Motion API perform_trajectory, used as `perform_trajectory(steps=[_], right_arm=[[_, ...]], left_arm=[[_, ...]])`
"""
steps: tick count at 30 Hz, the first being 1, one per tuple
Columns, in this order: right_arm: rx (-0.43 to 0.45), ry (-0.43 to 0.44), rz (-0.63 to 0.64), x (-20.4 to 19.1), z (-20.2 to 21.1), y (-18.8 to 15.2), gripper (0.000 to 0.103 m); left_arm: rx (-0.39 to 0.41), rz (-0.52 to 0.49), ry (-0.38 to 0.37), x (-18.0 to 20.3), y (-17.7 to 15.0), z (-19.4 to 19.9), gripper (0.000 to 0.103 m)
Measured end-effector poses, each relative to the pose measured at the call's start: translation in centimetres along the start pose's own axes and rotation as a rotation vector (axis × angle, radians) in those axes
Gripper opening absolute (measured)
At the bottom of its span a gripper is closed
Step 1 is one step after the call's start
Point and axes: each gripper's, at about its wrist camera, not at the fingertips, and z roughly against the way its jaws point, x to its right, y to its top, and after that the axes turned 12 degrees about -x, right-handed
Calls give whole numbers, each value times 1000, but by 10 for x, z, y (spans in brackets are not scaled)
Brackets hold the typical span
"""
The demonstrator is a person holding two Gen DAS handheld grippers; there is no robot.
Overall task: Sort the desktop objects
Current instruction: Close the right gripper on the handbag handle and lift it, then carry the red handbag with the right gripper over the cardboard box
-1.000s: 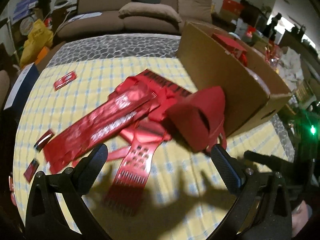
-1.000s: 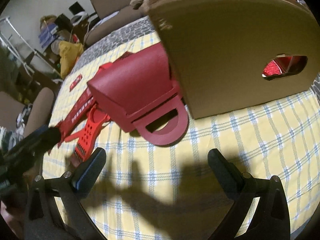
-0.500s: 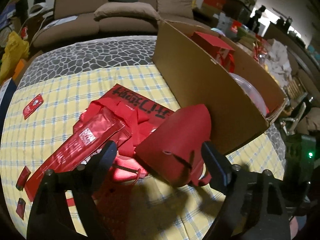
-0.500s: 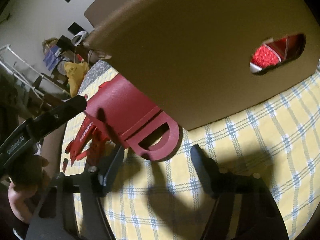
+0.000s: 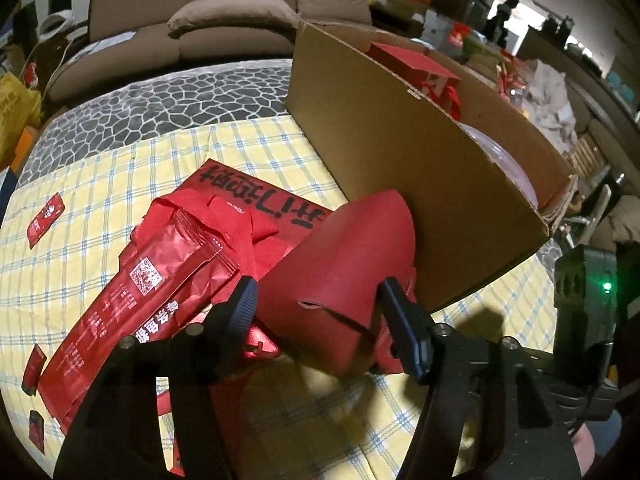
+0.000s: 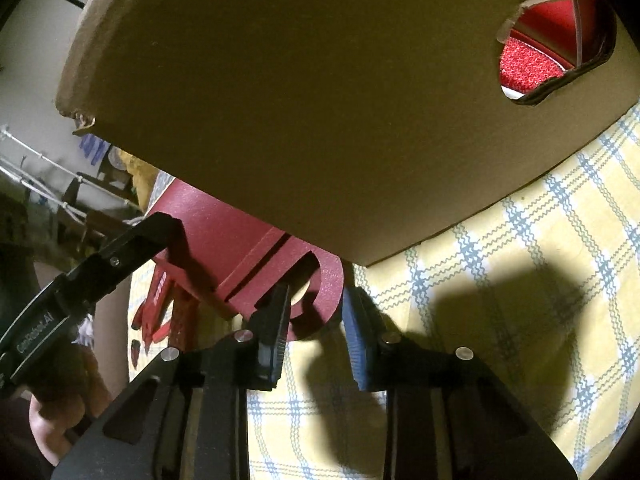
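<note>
A red gift box with a loop handle lies on the yellow checked cloth against the brown cardboard box. My left gripper has its fingers on both sides of the red box body, touching it. My right gripper is nearly shut around the box's handle; one finger sits inside the loop. The cardboard box fills the upper right wrist view. A long red foil packet and red paper items lie left of the box.
Small red sachets lie scattered at the cloth's left edge. The cardboard box holds another red box and a clear lid. A sofa stands beyond the table. The left gripper's arm shows in the right wrist view.
Both grippers moved in on the red gift box and narrowed: the left now brackets its body, the right closed around its handle.
</note>
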Motion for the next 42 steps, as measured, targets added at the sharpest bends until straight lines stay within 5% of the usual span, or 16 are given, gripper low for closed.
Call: perform_trajectory(steps=[22,42], right_arm=[[66,-58,275,-67,37,-23,21],[178,16,342,-94,141,1,19]], left_arm=[[62,51,-103,-16,-36,69,52],[170,47,-166,16,-18,155,49]])
